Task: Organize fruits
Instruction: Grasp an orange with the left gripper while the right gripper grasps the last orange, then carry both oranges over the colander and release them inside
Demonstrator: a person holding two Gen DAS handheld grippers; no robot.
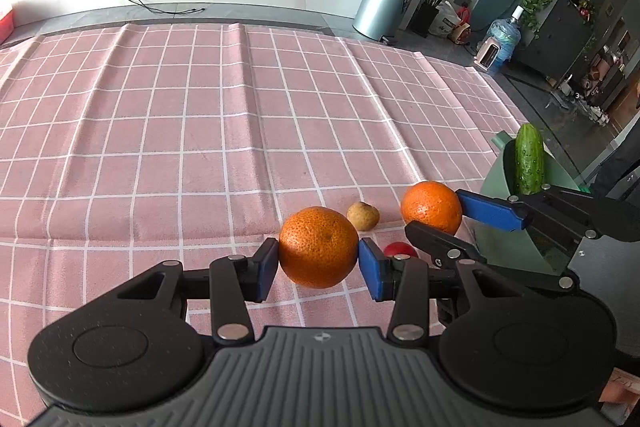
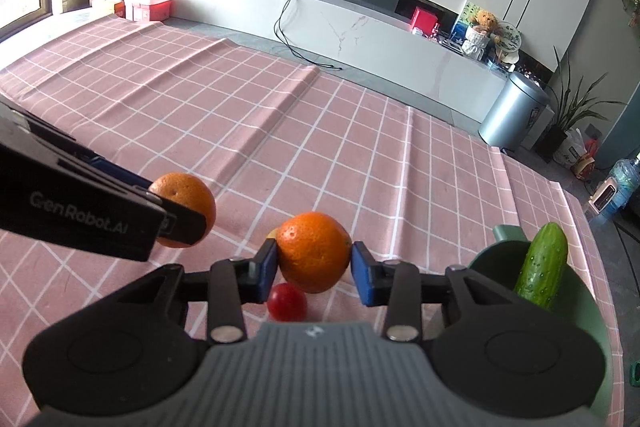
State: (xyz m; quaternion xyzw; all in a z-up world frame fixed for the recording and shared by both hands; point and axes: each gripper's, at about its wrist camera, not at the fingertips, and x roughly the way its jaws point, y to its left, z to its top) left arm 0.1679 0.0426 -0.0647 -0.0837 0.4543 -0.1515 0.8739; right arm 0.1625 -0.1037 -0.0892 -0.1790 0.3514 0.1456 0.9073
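My left gripper [image 1: 318, 263] is shut on an orange [image 1: 318, 253], held just above the pink checked cloth. My right gripper [image 2: 313, 265] is shut on a second orange [image 2: 314, 251]; it also shows in the left wrist view [image 1: 431, 207] to the right of the first. The left gripper's orange shows in the right wrist view [image 2: 184, 207] at the left. A small red tomato [image 2: 287, 302] lies on the cloth under the right gripper. A small yellowish fruit [image 1: 363, 215] lies between the two oranges. A cucumber [image 2: 542, 265] stands in a green bowl [image 2: 592, 311] at the right.
The pink checked tablecloth [image 1: 180, 131] covers the table far to the left and ahead. Its right edge runs close behind the green bowl [image 1: 508, 247]. Beyond it are a white TV bench [image 2: 360, 23] and a metal bin [image 2: 514, 111].
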